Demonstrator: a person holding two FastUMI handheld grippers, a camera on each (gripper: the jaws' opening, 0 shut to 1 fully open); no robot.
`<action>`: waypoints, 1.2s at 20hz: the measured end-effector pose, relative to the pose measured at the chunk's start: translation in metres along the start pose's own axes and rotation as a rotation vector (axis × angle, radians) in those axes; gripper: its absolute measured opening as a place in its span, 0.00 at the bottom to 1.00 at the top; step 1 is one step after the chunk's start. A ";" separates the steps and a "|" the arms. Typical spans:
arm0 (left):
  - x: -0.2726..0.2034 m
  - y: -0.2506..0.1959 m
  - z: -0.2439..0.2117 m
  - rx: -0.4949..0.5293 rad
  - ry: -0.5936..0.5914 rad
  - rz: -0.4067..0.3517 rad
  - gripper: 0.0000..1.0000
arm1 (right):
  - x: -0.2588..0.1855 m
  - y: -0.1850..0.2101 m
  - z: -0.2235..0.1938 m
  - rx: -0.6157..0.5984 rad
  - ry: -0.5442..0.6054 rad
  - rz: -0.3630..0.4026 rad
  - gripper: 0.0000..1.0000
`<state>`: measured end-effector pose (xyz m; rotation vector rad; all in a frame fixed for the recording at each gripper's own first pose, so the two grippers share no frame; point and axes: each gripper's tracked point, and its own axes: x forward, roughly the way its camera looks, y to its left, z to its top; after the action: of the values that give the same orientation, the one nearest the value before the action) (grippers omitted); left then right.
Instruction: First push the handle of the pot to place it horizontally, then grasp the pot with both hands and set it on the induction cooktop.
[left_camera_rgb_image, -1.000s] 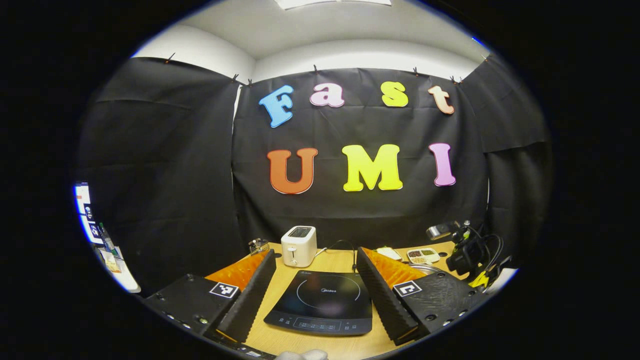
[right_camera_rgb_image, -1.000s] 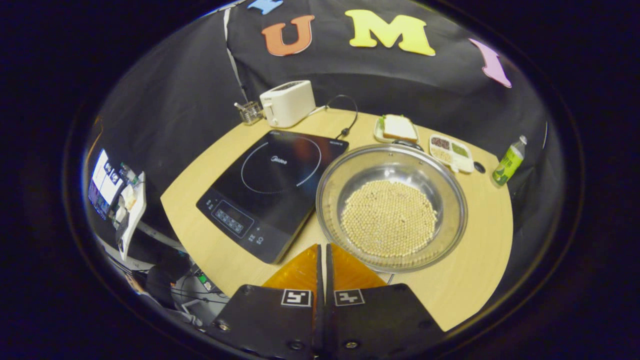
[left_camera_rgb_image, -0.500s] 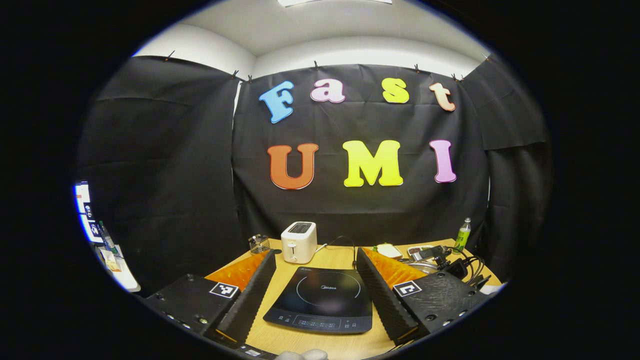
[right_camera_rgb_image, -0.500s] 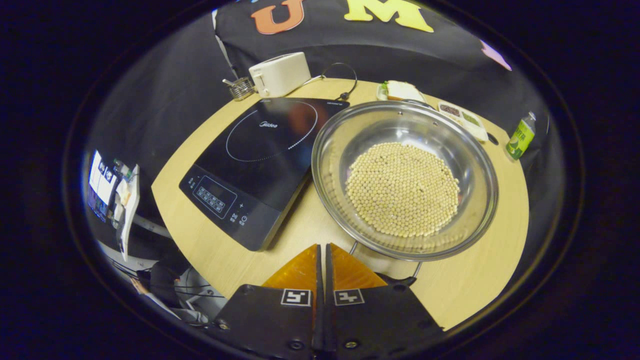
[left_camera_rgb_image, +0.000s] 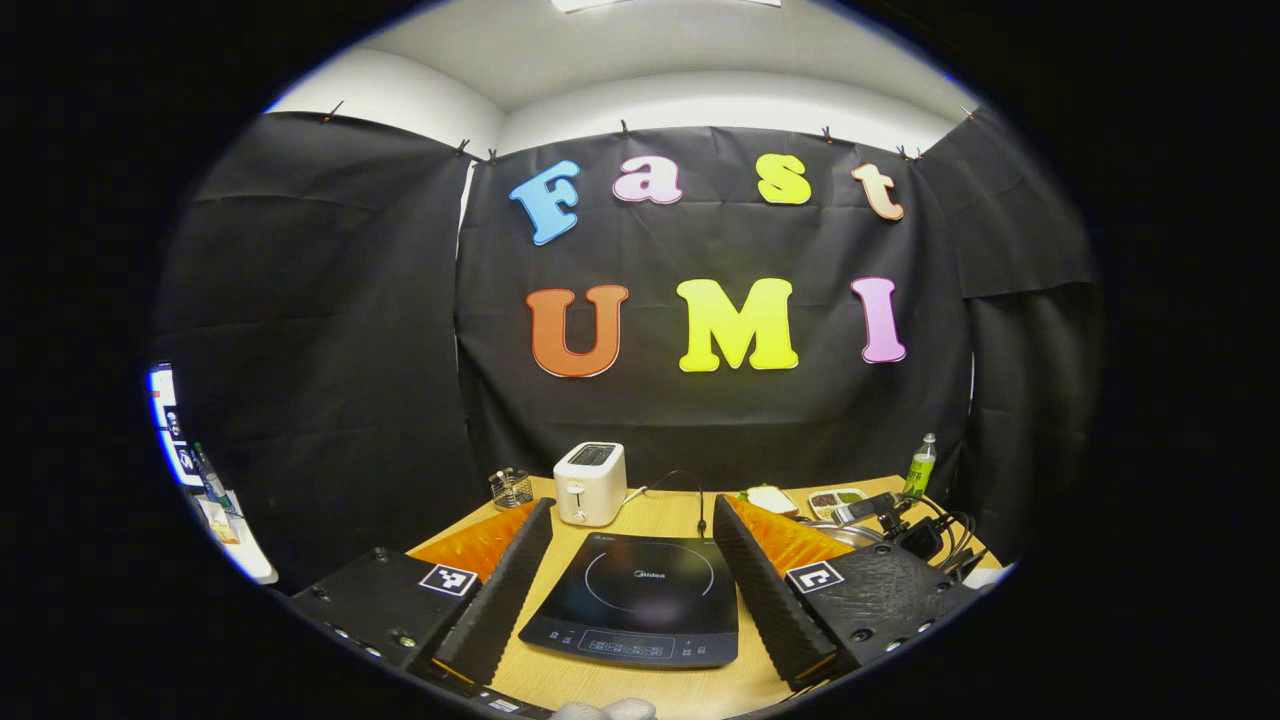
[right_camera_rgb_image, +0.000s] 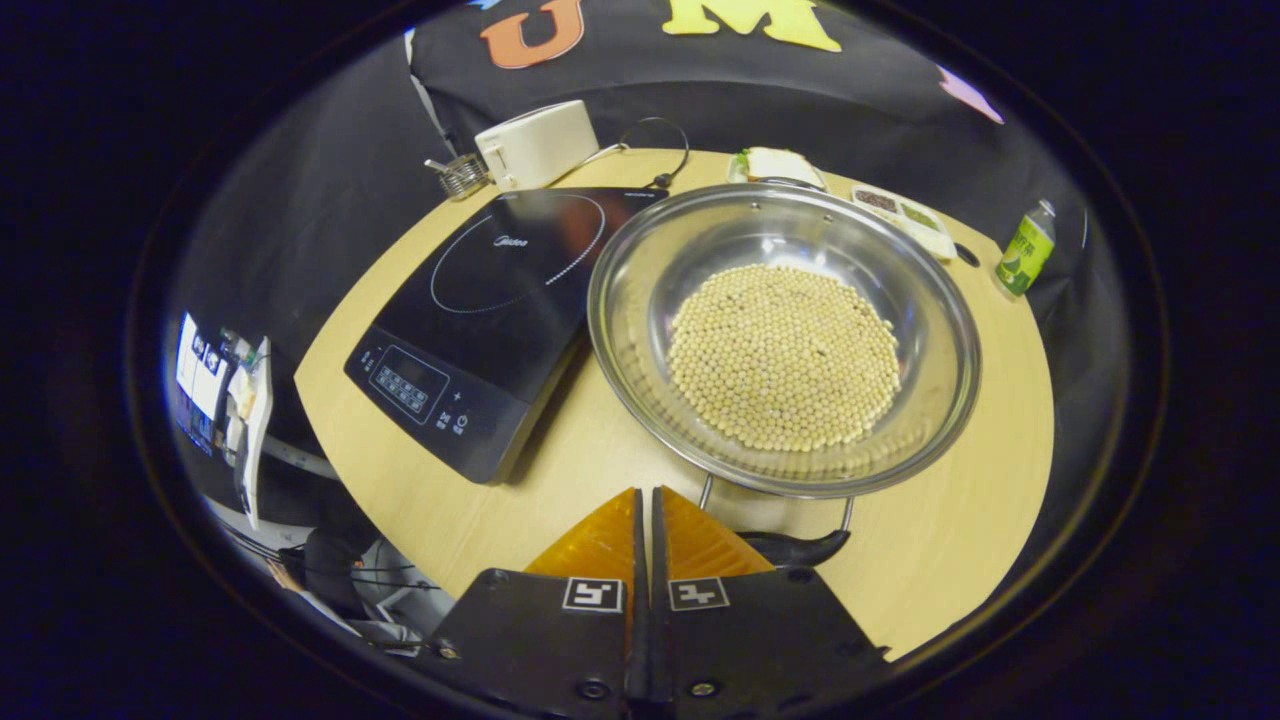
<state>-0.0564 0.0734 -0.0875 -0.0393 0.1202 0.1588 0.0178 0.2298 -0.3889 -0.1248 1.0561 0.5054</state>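
Observation:
A steel pot (right_camera_rgb_image: 640, 330) holding pale beans stands on the wooden table, right of the black induction cooktop (right_camera_rgb_image: 490, 310). Its near handle (right_camera_rgb_image: 797, 548), a wire loop with a black grip, sticks out toward me just beside my right gripper (right_camera_rgb_image: 645, 492). That gripper is shut with nothing between its fingers, low at the pot's near side. My left gripper (left_camera_rgb_image: 632, 503) is open and hovers in front of the cooktop (left_camera_rgb_image: 640, 600), which shows between its fingers. The right gripper (left_camera_rgb_image: 900, 520) appears there at the far right, over a sliver of the pot's rim (left_camera_rgb_image: 845, 537).
A white toaster (right_camera_rgb_image: 535, 143) and a small wire holder (right_camera_rgb_image: 458, 175) stand behind the cooktop. A sandwich plate (right_camera_rgb_image: 775, 165), a divided snack tray (right_camera_rgb_image: 900, 210) and a green bottle (right_camera_rgb_image: 1020, 250) sit behind the pot. The table's front edge is near both grippers.
My right gripper has dropped closer to the pot's near side, bringing the handle into view beside its fingers. My left gripper has barely moved.

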 end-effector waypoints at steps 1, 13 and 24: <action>0.001 -0.002 0.001 0.000 -0.002 -0.004 0.96 | -0.001 -0.006 -0.001 0.006 0.001 -0.006 0.04; 0.011 -0.025 0.003 -0.008 -0.011 -0.058 0.96 | -0.013 -0.059 -0.014 0.074 -0.014 -0.089 0.01; 0.026 -0.045 0.008 -0.017 -0.022 -0.090 0.96 | -0.027 -0.117 -0.015 0.114 -0.026 -0.177 0.01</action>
<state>-0.0225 0.0337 -0.0816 -0.0593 0.0953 0.0707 0.0485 0.1128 -0.3894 -0.1096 1.0347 0.2859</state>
